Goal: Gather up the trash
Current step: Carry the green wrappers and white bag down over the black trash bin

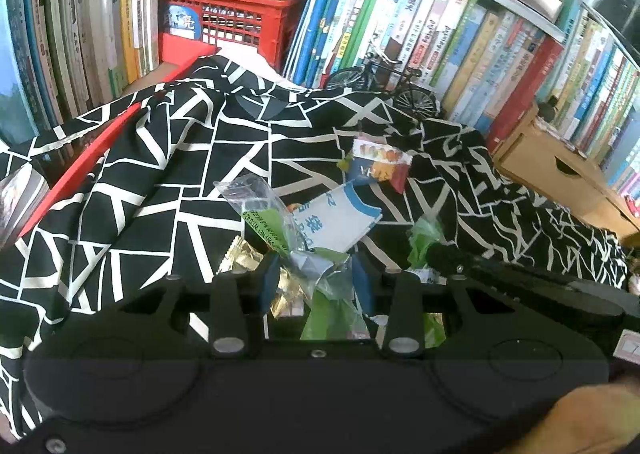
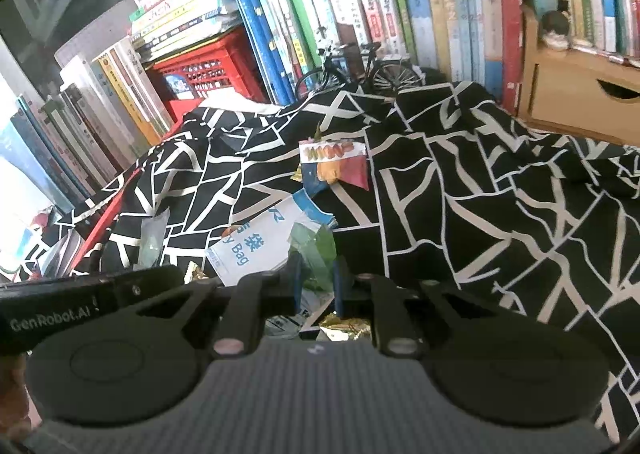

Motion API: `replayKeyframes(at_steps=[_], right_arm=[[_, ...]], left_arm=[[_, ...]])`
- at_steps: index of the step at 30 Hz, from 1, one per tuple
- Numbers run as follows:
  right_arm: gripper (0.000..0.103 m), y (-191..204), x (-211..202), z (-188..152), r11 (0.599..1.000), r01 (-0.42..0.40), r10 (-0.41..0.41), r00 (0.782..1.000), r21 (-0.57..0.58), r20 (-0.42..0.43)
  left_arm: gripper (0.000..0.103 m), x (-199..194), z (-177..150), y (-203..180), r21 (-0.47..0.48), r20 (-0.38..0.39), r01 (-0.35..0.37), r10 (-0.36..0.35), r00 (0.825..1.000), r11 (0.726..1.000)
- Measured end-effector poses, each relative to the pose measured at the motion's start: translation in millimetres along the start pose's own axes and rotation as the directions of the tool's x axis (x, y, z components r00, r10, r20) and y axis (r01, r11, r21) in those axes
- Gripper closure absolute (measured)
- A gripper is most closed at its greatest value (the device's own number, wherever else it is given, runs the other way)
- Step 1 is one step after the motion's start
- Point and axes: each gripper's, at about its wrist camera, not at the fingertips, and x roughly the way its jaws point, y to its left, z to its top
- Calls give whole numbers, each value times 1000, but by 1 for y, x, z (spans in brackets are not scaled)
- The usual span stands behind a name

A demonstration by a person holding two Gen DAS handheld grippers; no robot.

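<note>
My left gripper [image 1: 314, 278] is clamped on a bunch of trash: a clear plastic bag with green print [image 1: 264, 210], crumpled between the blue pads, with a white and blue paper bag [image 1: 334, 220] sticking up out of the same bundle. A gold foil wrapper [image 1: 244, 258] lies just under the left finger, on the cloth; I cannot tell whether it is caught in the grip or only beside it.

My right gripper [image 2: 316, 278] has its jaws drawn narrow and pinches a green crumpled wrapper [image 2: 316, 250] between the pads. Its tip shows in the left wrist view too, close beside the left gripper's right finger, with the green scrap on it. The two grippers are near each other, side by side, over the same heap.

Further out, a colourful snack wrapper [image 1: 380, 166] lies loose on the black and white patterned cloth [image 1: 160, 182], toward the middle of the cloth and apart from both grippers. The cloth is rumpled and covers the desk.

At the far edge stands a model bicycle [image 1: 384, 86], upright against the rows of books [image 1: 480, 54]. A red crate [image 1: 236, 26] sits in the far left corner with books stacked on top. A wooden drawer box [image 1: 560, 170] stands at the right edge. A red flat piece [image 1: 80, 170] pokes out from under the cloth on the left.
</note>
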Motion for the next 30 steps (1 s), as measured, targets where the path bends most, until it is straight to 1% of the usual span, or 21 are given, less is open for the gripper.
replayKeyframes(at_steps=[9,18,21,24,30], right_arm=[[84,5,-38,-21,999,24,-26,999,25,46],[84,26,-89,-64,997,64,-67,994,33,83],[84,37,-112,-84,995,92,-96,989,38,111],[84,49,-139,-112,991,121,-128,983,59,133],[84,82,-193,-180,977,187,-201,966,99,161]], left_arm=[[66,-34,-27,-6,46,4,19,-20,1000,999],[66,-83,-72,4,74,16,62,-64,998,995],[66,-105,-92,11,90,21,82,-85,996,993],[66,-130,-115,21,114,22,112,-115,993,987],[66,-183,-171,45,160,10,172,-175,984,972]])
